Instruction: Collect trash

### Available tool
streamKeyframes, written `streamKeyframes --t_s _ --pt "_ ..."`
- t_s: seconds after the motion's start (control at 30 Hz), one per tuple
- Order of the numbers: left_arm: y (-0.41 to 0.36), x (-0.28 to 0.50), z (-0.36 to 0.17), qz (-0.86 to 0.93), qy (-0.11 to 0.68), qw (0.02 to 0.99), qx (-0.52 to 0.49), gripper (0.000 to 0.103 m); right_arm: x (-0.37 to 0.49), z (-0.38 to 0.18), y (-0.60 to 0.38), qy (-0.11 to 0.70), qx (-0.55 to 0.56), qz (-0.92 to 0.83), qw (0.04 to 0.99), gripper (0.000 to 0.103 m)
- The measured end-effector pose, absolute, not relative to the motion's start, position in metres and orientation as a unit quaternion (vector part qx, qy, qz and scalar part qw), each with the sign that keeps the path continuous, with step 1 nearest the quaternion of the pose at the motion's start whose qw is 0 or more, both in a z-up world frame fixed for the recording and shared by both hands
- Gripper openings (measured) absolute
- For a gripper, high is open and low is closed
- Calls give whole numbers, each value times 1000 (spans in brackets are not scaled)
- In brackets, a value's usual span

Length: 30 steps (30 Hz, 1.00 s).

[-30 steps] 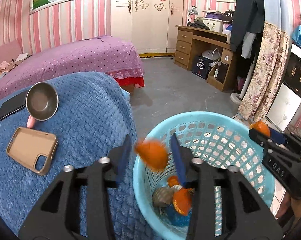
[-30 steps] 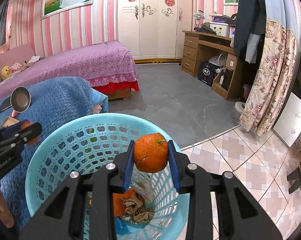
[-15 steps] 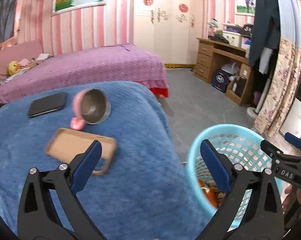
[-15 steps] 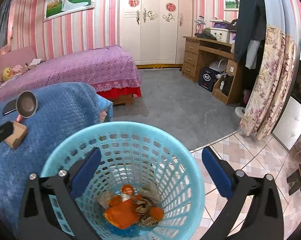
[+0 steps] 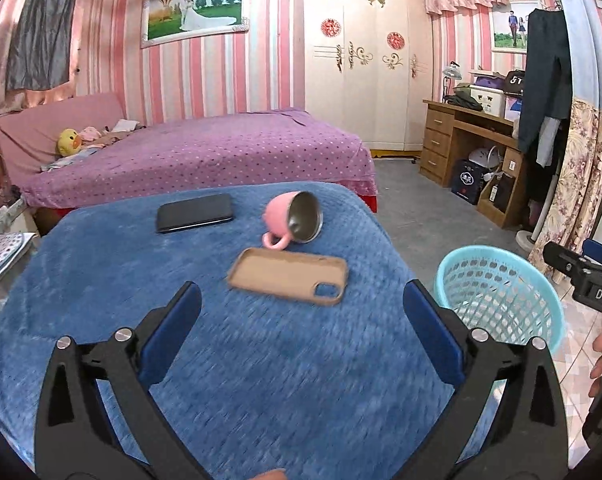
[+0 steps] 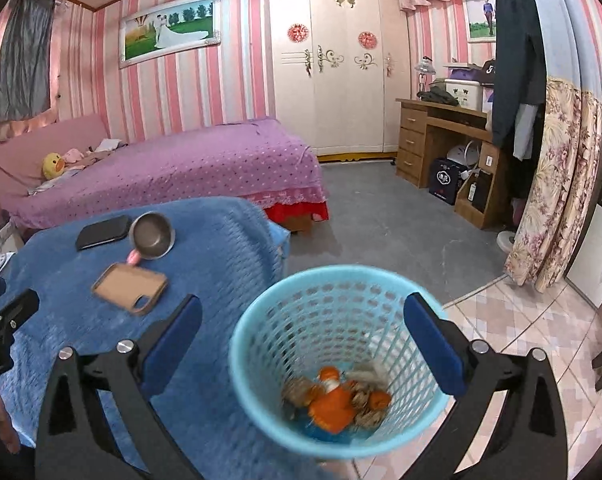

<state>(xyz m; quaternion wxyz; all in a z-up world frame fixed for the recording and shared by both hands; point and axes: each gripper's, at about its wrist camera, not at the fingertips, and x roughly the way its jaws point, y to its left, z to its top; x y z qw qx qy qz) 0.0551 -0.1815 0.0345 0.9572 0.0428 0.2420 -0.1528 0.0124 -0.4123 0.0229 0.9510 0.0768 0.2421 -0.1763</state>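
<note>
A light-blue mesh basket (image 6: 261,320) stands on the floor beside the blue-blanketed table (image 5: 101,280). Inside it lie orange peel and crumpled scraps (image 6: 335,398). My right gripper (image 6: 301,340) hangs open above the basket, nothing between its blue pads. My left gripper (image 5: 301,328) is open over the blanket, empty, with the basket (image 5: 501,280) off to its right. The right gripper's body (image 5: 589,280) shows at the left wrist view's right edge.
On the blanket lie a tan phone case (image 5: 289,276), a tipped pink mug (image 5: 297,220) and a black phone (image 5: 195,213). Behind stand a purple bed (image 5: 205,160), a white wardrobe (image 5: 365,60) and a wooden desk (image 5: 469,140). Tiled floor lies right of the basket.
Both grippers let go of orange pieces, which dropped into the basket, and their jaws swung wide. The left gripper swung left over the blanket; the right one rose and drew back.
</note>
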Motion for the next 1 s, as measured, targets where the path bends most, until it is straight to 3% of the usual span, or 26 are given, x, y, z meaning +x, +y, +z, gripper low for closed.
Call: streamKeyframes --t_s 0.37,1.0 --pt "-143 8 12 -133 224 965 45 98 -27 -5 -339 226 50 -168 958 98" --pt "-123 8 8 -122 197 972 39 98 -26 3 -303 208 -3 -161 965 98"
